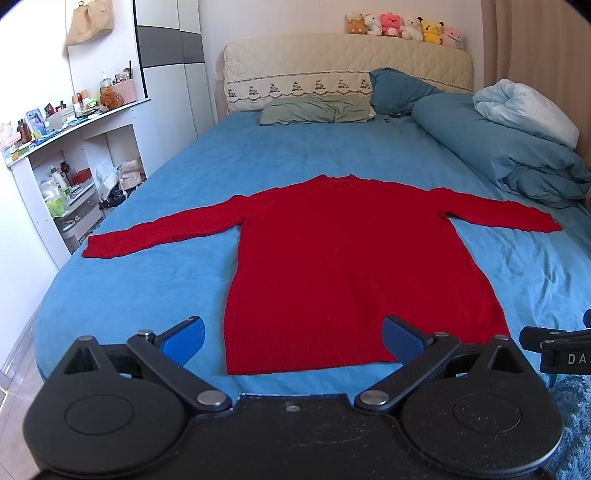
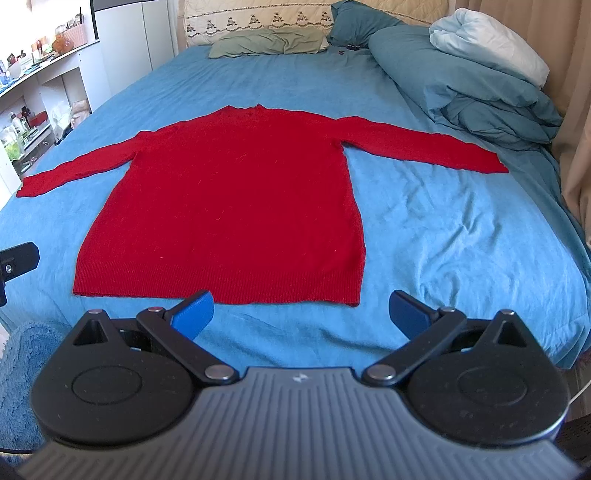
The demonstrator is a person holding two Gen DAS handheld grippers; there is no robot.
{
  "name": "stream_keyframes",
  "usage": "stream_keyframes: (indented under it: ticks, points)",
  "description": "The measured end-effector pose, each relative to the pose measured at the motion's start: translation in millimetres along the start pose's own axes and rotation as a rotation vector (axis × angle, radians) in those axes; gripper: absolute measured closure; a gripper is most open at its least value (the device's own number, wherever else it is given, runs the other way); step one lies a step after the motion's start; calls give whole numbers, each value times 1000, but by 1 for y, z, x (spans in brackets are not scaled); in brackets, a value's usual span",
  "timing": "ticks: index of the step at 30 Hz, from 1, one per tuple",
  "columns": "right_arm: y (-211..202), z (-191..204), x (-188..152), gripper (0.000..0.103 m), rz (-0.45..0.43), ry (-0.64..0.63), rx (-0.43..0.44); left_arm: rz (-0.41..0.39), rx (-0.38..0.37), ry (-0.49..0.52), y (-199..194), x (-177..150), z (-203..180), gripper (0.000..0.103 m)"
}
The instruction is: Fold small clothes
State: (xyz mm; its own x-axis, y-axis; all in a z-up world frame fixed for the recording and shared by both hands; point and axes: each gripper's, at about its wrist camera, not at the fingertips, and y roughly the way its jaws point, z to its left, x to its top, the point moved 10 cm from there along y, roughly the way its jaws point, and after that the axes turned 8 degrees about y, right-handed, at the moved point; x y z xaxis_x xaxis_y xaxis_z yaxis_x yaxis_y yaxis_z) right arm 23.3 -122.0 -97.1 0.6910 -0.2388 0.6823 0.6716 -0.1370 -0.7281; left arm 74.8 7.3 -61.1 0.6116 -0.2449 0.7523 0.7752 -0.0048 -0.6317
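A red long-sleeved sweater point(image 1: 343, 251) point(image 2: 229, 199) lies flat on the blue bed sheet point(image 1: 147, 280) point(image 2: 443, 229), hem toward me, collar toward the headboard, both sleeves spread out sideways. My left gripper point(image 1: 293, 338) hovers open just before the hem, its blue pads point(image 1: 186, 338) spanning the hem's left half. My right gripper point(image 2: 301, 314) is open too, held near the hem's right corner with nothing between its fingers. The right gripper's body point(image 1: 557, 347) shows at the right edge of the left wrist view; part of the left gripper's body point(image 2: 16, 260) shows at the left edge of the right wrist view.
Pillows point(image 1: 317, 109) and a rolled blue duvet point(image 1: 509, 147) point(image 2: 461, 77) lie at the head and right side of the bed. White shelves with bottles and clutter point(image 1: 70, 177) stand to the left. Plush toys point(image 1: 402, 27) sit on the headboard. A fluffy blue rug point(image 2: 26, 369) lies at the bed's foot.
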Motion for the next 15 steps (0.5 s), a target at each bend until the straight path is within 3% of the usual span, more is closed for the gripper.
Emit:
stream_keyframes:
  ticks: [15]
  points:
    - [0,0,-2,0,2,5,-1,-6,1,3,-1,1,0,0]
